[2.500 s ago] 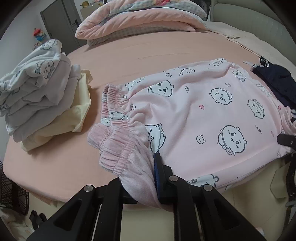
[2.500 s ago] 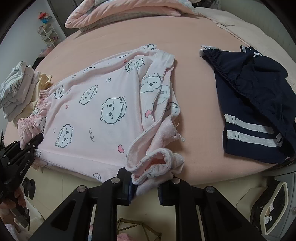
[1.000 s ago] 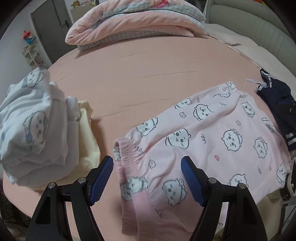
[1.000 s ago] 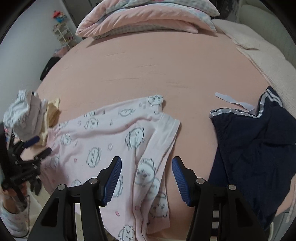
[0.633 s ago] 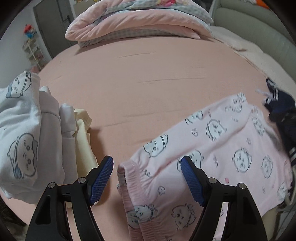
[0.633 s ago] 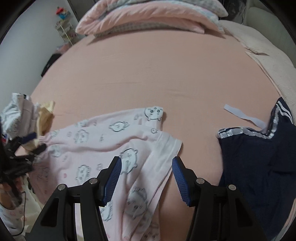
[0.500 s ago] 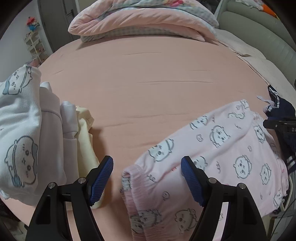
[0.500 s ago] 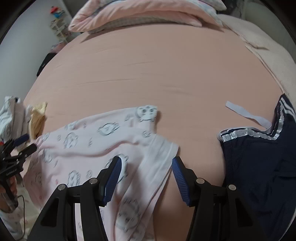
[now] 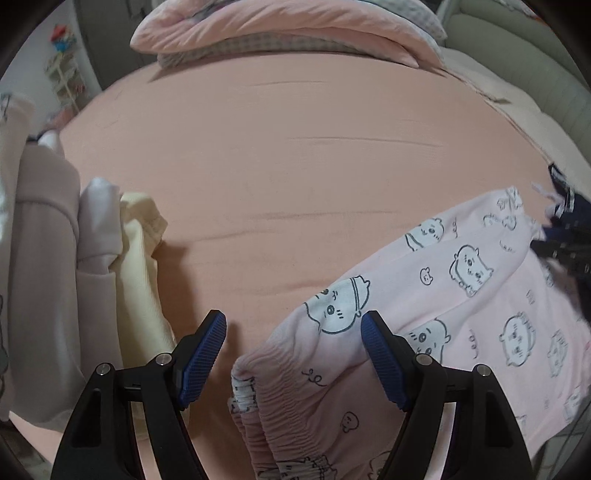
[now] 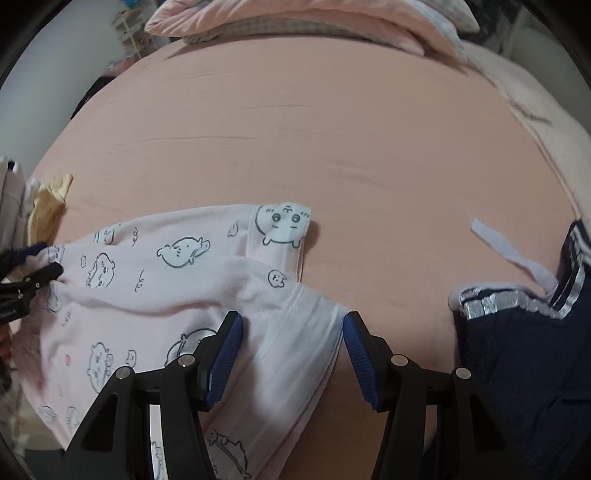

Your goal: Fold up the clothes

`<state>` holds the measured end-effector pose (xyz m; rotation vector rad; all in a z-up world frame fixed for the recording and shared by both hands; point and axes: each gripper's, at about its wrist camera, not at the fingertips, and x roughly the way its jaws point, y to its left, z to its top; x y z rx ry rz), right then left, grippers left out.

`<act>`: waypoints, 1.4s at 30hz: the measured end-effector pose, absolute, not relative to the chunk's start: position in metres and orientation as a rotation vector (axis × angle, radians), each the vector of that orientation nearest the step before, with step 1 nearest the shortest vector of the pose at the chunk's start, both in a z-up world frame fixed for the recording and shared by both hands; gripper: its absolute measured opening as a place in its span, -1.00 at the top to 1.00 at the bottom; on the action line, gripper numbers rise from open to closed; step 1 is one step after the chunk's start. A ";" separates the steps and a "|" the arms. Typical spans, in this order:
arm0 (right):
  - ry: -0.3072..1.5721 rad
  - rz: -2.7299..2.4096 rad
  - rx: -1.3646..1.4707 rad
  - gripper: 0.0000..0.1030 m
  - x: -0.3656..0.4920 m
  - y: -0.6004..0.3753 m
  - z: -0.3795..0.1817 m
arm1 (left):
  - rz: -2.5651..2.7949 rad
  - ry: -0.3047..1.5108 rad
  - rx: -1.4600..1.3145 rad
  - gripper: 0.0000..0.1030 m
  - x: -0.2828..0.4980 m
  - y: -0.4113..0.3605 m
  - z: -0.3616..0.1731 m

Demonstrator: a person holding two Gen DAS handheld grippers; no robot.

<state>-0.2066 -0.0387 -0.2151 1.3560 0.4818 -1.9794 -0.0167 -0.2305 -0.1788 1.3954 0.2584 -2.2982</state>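
Pink pyjama trousers [image 9: 461, 295] printed with cartoon faces lie flat on the peach bed sheet [image 9: 295, 155]. Their elastic waistband [image 9: 266, 410] sits near the front edge. My left gripper [image 9: 291, 350] is open just above that waistband, holding nothing. In the right wrist view the trousers [image 10: 166, 280] spread leftward. My right gripper [image 10: 291, 343] is open over a white-hemmed leg end [image 10: 306, 332], which lies between its blue pads [image 10: 225, 354] without being pinched. The left gripper [image 10: 33, 273] shows small at the left edge.
A stack of folded white, grey and yellow clothes [image 9: 74, 280] sits to the left. Navy shorts with white stripes [image 10: 535, 350] lie to the right, a white drawstring [image 10: 509, 254] trailing from them. A folded pink duvet [image 9: 288, 29] lies at the far side.
Both grippers let go of the trousers, opened, and moved forward and lower over the bed. The trousers now lie flat.
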 end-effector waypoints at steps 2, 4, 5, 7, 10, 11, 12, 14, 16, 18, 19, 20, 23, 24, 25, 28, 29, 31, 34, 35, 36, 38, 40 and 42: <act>0.502 -1.981 1.326 0.34 -0.202 -0.041 -0.213 | -2.271 0.152 1.334 -0.33 -0.014 -0.223 -0.177; 0.519 -1.984 1.310 0.52 -0.198 -0.044 -0.210 | -2.254 0.061 1.294 0.09 -0.012 -0.215 -0.176; 0.531 -1.986 1.302 0.62 -0.197 -0.045 -0.209 | -2.248 0.029 1.278 0.17 -0.011 -0.211 -0.175; 0.556 -1.991 1.286 0.66 -0.194 -0.048 -0.206 | -2.241 0.032 1.303 0.45 -0.011 -0.210 -0.178; 0.593 -1.998 1.262 0.73 -0.190 -0.051 -0.201 | -2.222 0.045 1.311 0.62 -0.009 -0.217 -0.179; 0.606 -2.000 1.254 0.73 -0.189 -0.052 -0.200 | -2.217 0.056 1.308 0.67 -0.007 -0.219 -0.180; 0.618 -2.002 1.246 0.73 -0.187 -0.053 -0.198 | -2.221 0.076 1.302 0.70 -0.006 -0.221 -0.179; 0.639 -2.010 1.233 0.73 -0.184 -0.054 -0.193 | -2.225 0.120 1.289 0.71 -0.002 -0.225 -0.178; 0.654 -2.019 1.217 0.73 -0.181 -0.054 -0.187 | -2.224 0.130 1.279 0.73 -0.003 -0.227 -0.176; 0.678 -2.025 1.181 0.73 -0.173 -0.055 -0.181 | -2.217 0.124 1.274 0.73 -0.005 -0.226 -0.175; 0.696 -2.027 1.159 0.73 -0.169 -0.057 -0.178 | -2.217 0.123 1.270 0.73 -0.004 -0.227 -0.174; 0.717 -2.028 1.143 0.73 -0.161 -0.055 -0.176 | -2.213 0.132 1.264 0.74 -0.002 -0.228 -0.174; 0.780 -2.030 1.102 0.73 -0.152 -0.072 -0.175 | -2.196 0.169 1.273 0.74 0.003 -0.207 -0.174; 0.802 -2.030 1.088 0.73 -0.148 -0.077 -0.175 | -2.194 0.185 1.266 0.74 0.004 -0.208 -0.173; 0.806 -2.035 1.083 0.73 -0.148 -0.081 -0.174 | -2.192 0.195 1.262 0.74 0.005 -0.208 -0.173; 0.812 -2.050 1.069 0.73 -0.157 -0.084 -0.170 | -2.186 0.218 1.258 0.74 0.007 -0.209 -0.172; 0.813 -2.050 1.070 0.73 -0.161 -0.084 -0.168 | -2.183 0.222 1.260 0.74 0.008 -0.209 -0.172; 0.812 -2.048 1.077 0.73 -0.169 -0.086 -0.168 | -2.172 0.229 1.258 0.73 0.008 -0.209 -0.173; 0.823 -2.045 1.089 0.73 -0.175 -0.093 -0.171 | -2.153 0.247 1.248 0.73 0.001 -0.217 -0.172; 0.827 -2.049 1.089 0.73 -0.177 -0.095 -0.173 | -2.150 0.255 1.250 0.73 -0.003 -0.222 -0.172; 0.832 -2.052 1.089 0.73 -0.180 -0.096 -0.176 | -2.148 0.262 1.253 0.73 -0.004 -0.222 -0.173; 0.829 -2.048 1.111 0.73 -0.187 -0.099 -0.182 | -2.135 0.258 1.247 0.73 -0.005 -0.225 -0.174; 0.825 -2.050 1.127 0.73 -0.189 -0.100 -0.188 | -2.119 0.209 1.249 0.73 -0.008 -0.222 -0.175; 0.820 -2.052 1.139 0.73 -0.192 -0.100 -0.193 | -2.092 0.138 1.248 0.72 -0.011 -0.218 -0.178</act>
